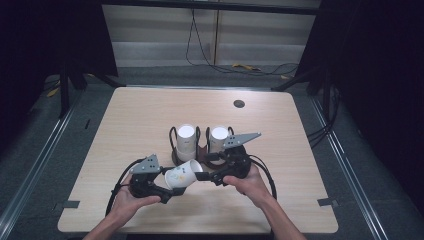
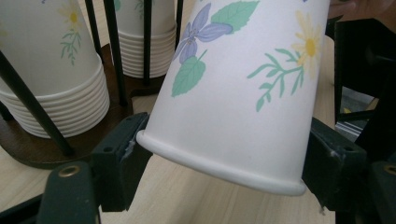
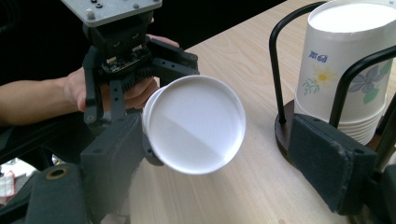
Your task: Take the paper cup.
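The cup (image 1: 183, 174) lies tilted on its side above the tabletop (image 1: 125, 125), between the two grippers and just in front of the rack (image 1: 200, 154); in the left gripper view its rolled rim (image 2: 224, 165) sits between the fingers (image 2: 119, 156). The left gripper (image 1: 167, 192) pinches the cup at that rim end, one finger pressed on each side. The right gripper (image 1: 207, 176) faces the cup's closed base (image 3: 196, 123); its fingers (image 3: 334, 156) stand spread wide, one touching or just beside the base edge, the other well apart from it, so they hold nothing. Risks, as judged: with one gripper alone carrying a thin paper wall, a hard squeeze could crush the rim, and a loose one could let the cup slide out and roll off towards the rack. Count: one loose cup, two stacks (image 1: 186, 137) of cups upside down in one rack, two grippers, two hands
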Motion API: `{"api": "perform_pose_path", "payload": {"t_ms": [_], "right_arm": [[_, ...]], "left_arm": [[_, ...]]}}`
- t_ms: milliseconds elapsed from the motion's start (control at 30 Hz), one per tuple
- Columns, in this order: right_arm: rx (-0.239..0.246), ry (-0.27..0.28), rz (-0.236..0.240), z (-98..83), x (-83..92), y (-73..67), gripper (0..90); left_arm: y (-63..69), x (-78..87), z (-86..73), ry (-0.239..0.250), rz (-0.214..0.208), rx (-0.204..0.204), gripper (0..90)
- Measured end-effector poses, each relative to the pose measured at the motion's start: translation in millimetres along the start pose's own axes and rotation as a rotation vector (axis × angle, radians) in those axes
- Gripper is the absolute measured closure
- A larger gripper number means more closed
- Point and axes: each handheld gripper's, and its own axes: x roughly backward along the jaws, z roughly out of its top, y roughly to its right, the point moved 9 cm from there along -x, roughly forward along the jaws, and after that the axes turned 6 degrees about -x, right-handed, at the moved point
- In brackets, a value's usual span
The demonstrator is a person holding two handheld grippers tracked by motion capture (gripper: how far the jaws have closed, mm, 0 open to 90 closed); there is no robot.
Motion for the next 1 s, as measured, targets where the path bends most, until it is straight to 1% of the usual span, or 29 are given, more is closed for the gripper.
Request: {"api": "perform_pose_path", "payload": {"t_ms": [67, 100, 167, 233, 267, 300, 333, 433, 500, 633, 733, 833, 900, 1000], "right_arm": [[0.006, -0.006, -0.012, -1.4, 1.1, 0.4, 19.5], [0.003, -0.007, -0.012, -2.0, 2.0, 0.4, 19.6], [0.006, 0.007, -0.024, -1.8, 4.1, 2.1, 20.6], [0.001, 0.015, -0.02, -2.0, 5.7, 3.1, 20.5], [0.0, 0.02, -0.022, -2.0, 6.5, 3.7, 20.5], [0.0, 0.019, -0.026, -2.4, 7.0, 4.0, 20.5], [0.003, 0.016, -0.029, -2.7, 7.8, 3.9, 20.5], [0.009, 0.026, -0.035, -2.1, 10.3, 3.8, 20.7], [0.018, 0.021, -0.041, -2.6, 11.1, 3.6, 20.8], [0.033, -0.01, -0.052, -8.3, 12.2, 4.1, 20.4], [0.031, -0.032, -0.053, -13.6, 11.4, 6.3, 19.6], [0.039, -0.058, -0.06, -17.4, 9.7, 6.6, 19.4], [0.061, -0.088, -0.073, -19.9, 7.9, 5.6, 19.4], [0.098, -0.147, -0.089, -24.6, 3.9, 4.7, 19.3]], "left_arm": [[-1.4, 1.4, 1.2, -0.002, 0.011, 0.002, 23.2], [-1.6, 1.7, 2.2, 0.004, 0.011, 0.005, 23.2], [-2.8, 2.0, 2.7, -0.003, 0.02, -0.002, 23.3], [-4.3, 2.3, 2.9, -0.009, 0.037, -0.014, 23.3], [-4.6, 2.4, 3.4, -0.003, 0.047, -0.019, 23.2], [-4.5, 3.2, 3.9, 0.002, 0.058, -0.036, 22.8], [-4.2, 2.7, 3.8, 0.002, 0.062, -0.033, 22.8], [-5.0, 1.3, 1.4, -0.02, 0.073, -0.038, 22.9], [-5.8, 1.0, -0.6, -0.041, 0.072, -0.025, 23.2], [-7.7, 2.2, -4.3, -0.066, 0.071, -0.015, 23.5], [-9.1, 3.4, -7.4, -0.09, 0.07, -0.001, 23.7], [-9.2, 3.7, -10.0, -0.112, 0.065, -0.003, 24.0], [-8.8, 3.1, -12.5, -0.134, 0.062, -0.013, 24.0], [-6.9, 0.4, -14.2, -0.147, 0.053, -0.021, 24.0]]}}
